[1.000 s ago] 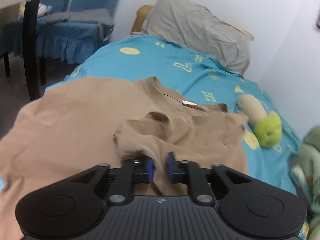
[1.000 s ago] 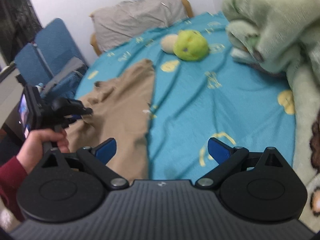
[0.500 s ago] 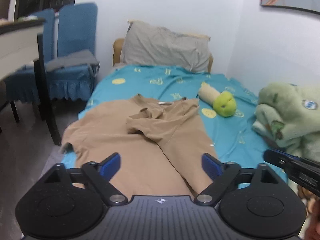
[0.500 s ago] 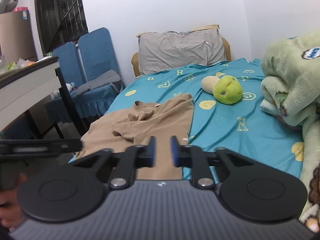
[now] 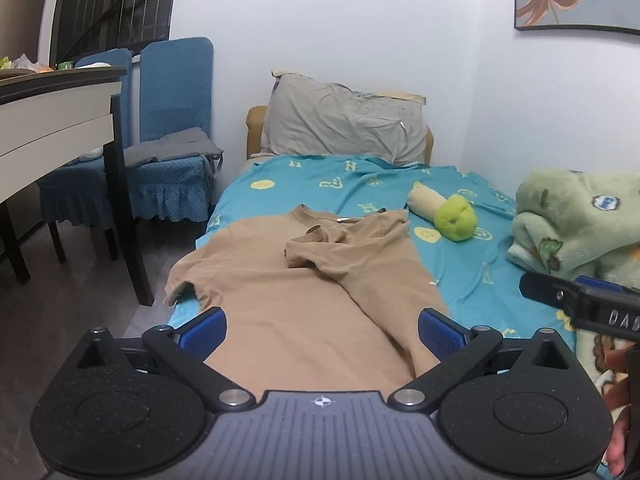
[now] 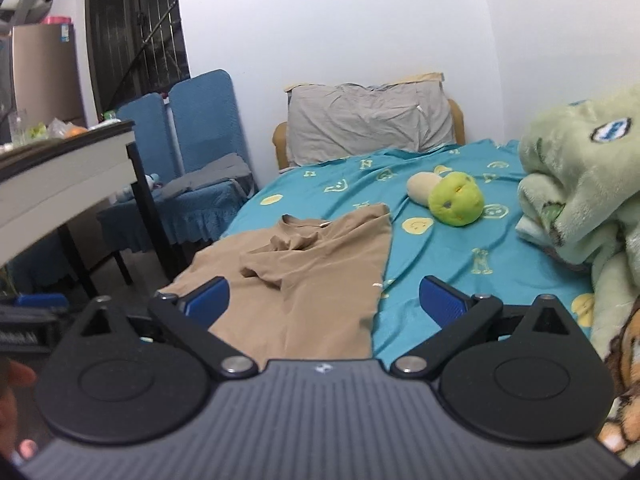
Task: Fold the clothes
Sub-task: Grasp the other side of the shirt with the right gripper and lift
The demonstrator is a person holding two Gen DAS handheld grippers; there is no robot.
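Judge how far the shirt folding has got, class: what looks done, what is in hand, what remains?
Done: one side of the tan T-shirt and its sleeve lie folded over the middle. In hand: nothing; left tool and right tool are open, held back. Left: the other sleeve, spread at the bed's edge, then folding lengthwise.

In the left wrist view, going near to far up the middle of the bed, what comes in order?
left gripper, open → tan T-shirt with one sleeve folded in → bare teal sheet → grey pillow against the wall.
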